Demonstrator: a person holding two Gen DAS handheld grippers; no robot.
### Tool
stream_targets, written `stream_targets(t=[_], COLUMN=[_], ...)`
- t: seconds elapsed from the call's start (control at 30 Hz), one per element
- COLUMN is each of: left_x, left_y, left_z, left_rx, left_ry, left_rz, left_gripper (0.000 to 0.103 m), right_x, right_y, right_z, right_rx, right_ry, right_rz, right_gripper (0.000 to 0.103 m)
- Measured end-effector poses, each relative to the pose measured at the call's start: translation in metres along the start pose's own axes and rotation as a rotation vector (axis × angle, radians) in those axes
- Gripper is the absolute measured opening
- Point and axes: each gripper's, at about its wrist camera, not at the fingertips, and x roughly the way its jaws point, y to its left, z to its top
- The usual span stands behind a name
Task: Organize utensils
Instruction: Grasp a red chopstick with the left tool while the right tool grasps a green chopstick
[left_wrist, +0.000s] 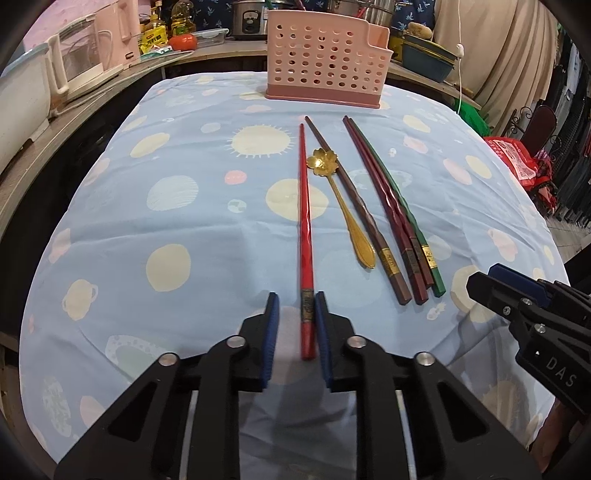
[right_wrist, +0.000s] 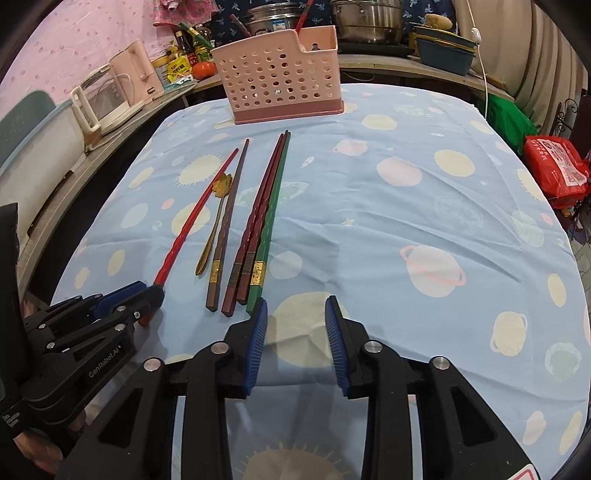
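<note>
While the table (left_wrist: 147, 229) is covered by a blue cloth printed with suns and planets, a pink perforated utensil basket (left_wrist: 325, 70) is seen standing upright at its far edge, at twelve o'clock from the left tongs (left_wrist: 295, 317). Between basket and tongs, four dark chopsticks, brown (left_wrist: 354, 203), two maroon (left_wrist: 384, 206) and green (left_wrist: 399, 203), are laid side by side at one o'clock. A red chopstick (left_wrist: 306, 236) is laid lengthwise toward the basket; its near end is bracketed by the left tongs, narrowly parted, with the right pad touching it and a gap on the other side. A gold flower-bowled spoon (left_wrist: 343, 206) is placed between the red and brown sticks. The right tongs (right_wrist: 295, 325) are held wide apart over bare cloth, with the green chopstick's end just at eleven o'clock.
</note>
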Motion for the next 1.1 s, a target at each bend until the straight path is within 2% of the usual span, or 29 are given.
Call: stream_targets(t=[0.1, 0.37, 1.1], left_x=[0.0, 0.002, 0.005], left_y=[0.004, 0.005, 0.006], left_z=[0.001, 0.003, 0.008], left_rx=[-0.011, -0.014, -0.016], left_ry=[0.006, 0.014, 0.012], left_rz=[-0.006, -0.012, -0.023], left_gripper=[0.008, 0.008, 0.008], right_x=[0.005, 0.019, 0.034], right_y=[0.004, 0.02, 0.022], right_z=[0.002, 0.009, 0.016], right_rx=[-0.01, -0.043, -0.047], right_ry=[0.005, 0.016, 0.019], right_rz=[0.007, 0.023, 0.024], right_gripper=[0.021, 0.017, 0.008])
